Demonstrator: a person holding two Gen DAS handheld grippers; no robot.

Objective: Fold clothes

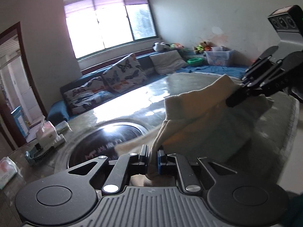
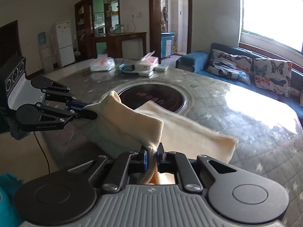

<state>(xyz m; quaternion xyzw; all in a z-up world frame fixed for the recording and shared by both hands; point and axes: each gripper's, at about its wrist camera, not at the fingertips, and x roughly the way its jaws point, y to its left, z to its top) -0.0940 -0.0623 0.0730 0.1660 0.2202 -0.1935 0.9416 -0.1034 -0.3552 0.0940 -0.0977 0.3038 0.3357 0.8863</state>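
- The left gripper (image 1: 153,156) has its 2 fingers pressed on a bunched corner of the cream cloth (image 2: 181,132), which runs right through the gap between the pads.
- The right gripper (image 2: 151,156) is pinching another corner of the same cloth, folds of fabric squeezed between its blue-edged pads.
- Between the 2 grips the near edge hangs raised and slightly slack above the table (image 2: 246,117); the rest of the cloth lies flat on the tabletop, its far end overlapping the dark round inset (image 2: 153,96) at the table's middle.
- My reading is that a fold is in hand: the lifted edge is being carried over the flat part.
- To do it well, keep both grips level and the edge taut between them, and lay corner on corner before letting go; the bunched pinches could leave creases.
- Containers: a clear plastic bin (image 1: 219,56) sits at the far end of the blue sofa (image 1: 90,87); it seems to hold pale things, but the view is too small to say what.
- A green bowl (image 1: 194,61) lies beside it, contents not visible.
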